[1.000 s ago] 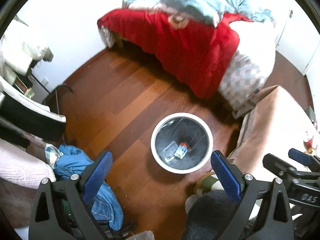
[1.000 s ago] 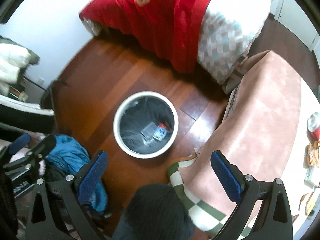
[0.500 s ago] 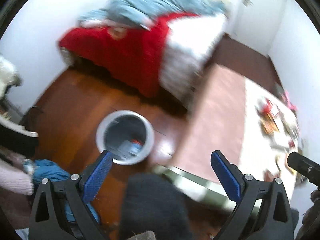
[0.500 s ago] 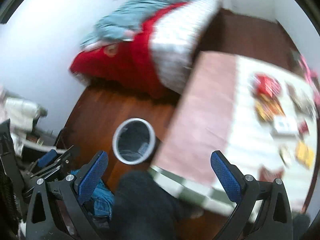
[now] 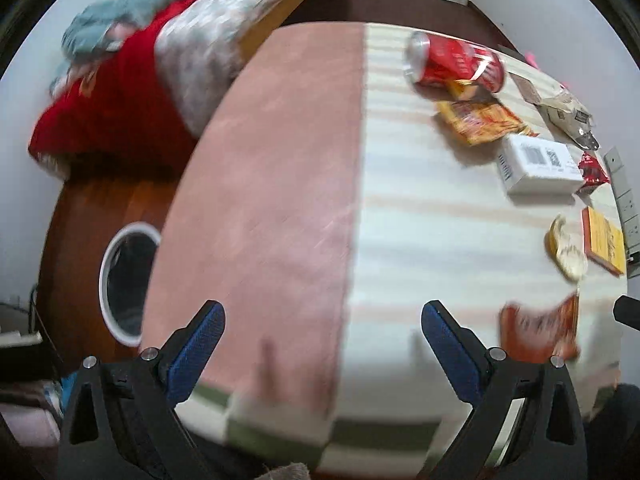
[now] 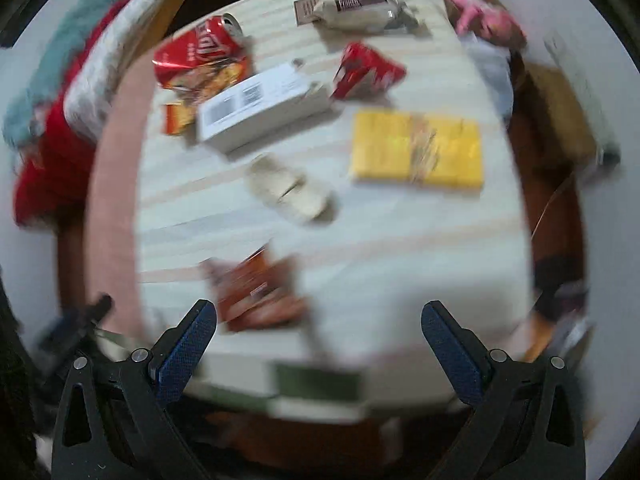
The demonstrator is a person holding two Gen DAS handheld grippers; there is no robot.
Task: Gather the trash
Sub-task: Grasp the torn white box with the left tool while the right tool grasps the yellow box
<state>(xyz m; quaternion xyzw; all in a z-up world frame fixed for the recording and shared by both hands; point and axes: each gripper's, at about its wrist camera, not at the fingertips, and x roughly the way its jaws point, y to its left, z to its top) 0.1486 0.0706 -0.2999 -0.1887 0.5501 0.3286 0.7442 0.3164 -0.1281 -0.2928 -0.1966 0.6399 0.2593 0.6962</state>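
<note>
— While both pairs of fingers stand wide with nothing between them, what lies nearest the right gripper (image 6: 318, 338)?

— A brown-red snack wrapper (image 6: 256, 294), just ahead of its left finger (image 6: 182, 354) on the striped tabletop (image 6: 400, 264). It is blurred. Farther out lie a pale crumpled wrapper (image 6: 290, 192), a yellow packet (image 6: 416, 150), a white box (image 6: 260, 106) with a barcode, a small red wrapper (image 6: 366, 70), and a red can (image 6: 200, 50) on its side.

— And the left gripper (image 5: 322, 344)?

— It hangs over the near edge of the tabletop, above the pink cloth (image 5: 272, 184) that covers that side. The can, an orange packet (image 5: 482, 118) and the box sit well ahead to its right.

— Where does the trash go?

— A white-rimmed bin (image 5: 105, 272) stands on the wooden floor (image 5: 76, 216) to the left, half hidden by the cloth. Beyond it is a bed (image 5: 120, 76) with red and blue covers
</note>
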